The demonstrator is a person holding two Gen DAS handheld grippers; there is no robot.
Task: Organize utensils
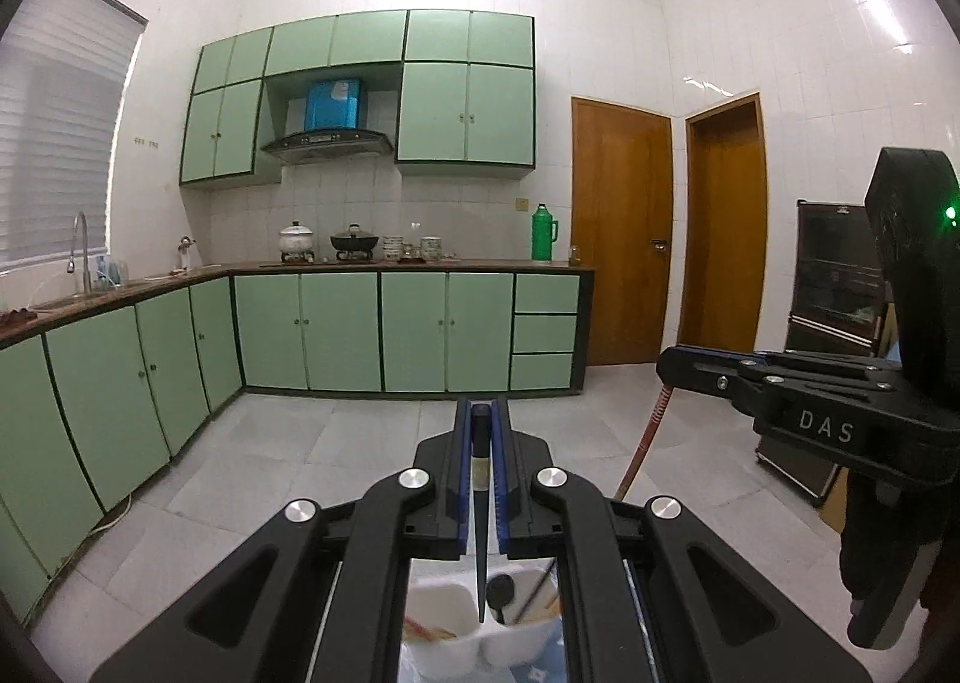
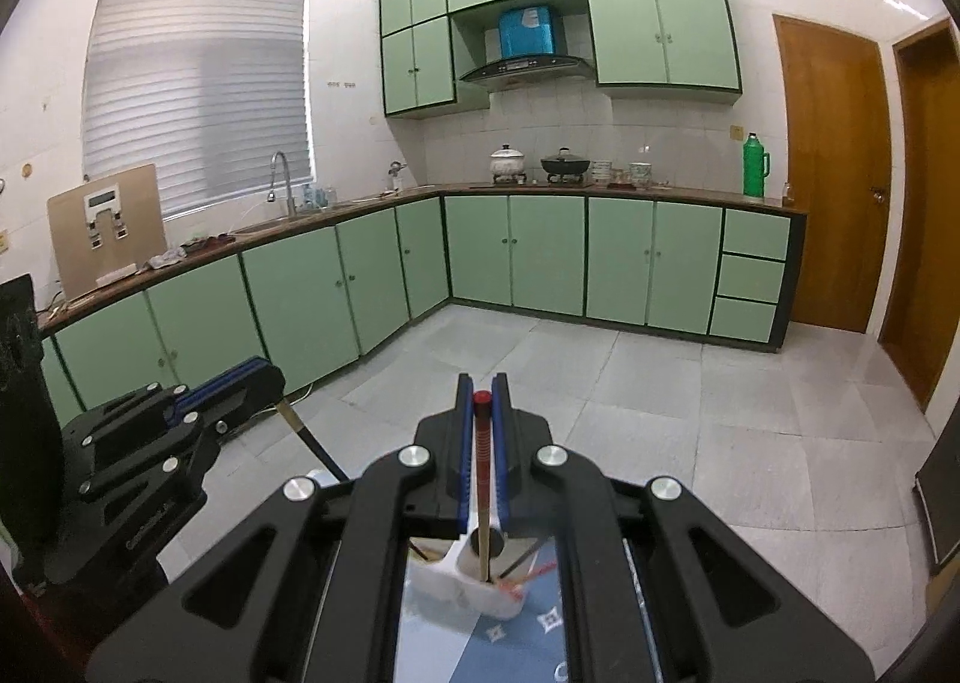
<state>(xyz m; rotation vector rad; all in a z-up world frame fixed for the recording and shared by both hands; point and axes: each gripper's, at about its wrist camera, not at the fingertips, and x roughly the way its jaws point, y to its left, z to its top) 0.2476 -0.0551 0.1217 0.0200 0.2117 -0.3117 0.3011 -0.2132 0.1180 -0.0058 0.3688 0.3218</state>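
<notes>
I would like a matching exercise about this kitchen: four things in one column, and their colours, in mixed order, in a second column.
Things:
1. chopstick in the left claw
2. chopstick in the right claw
3. thermos flask
4. utensil holder

Colours:
A. white
B. red with stripes
C. green
D. black

Pairs: 1-D, 2-B, 3-C, 4-A

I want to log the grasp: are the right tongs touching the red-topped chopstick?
Touching. The right wrist view shows the right tongs shut on the red-topped chopstick, blue pads pressed against both its sides with no gap.
</notes>
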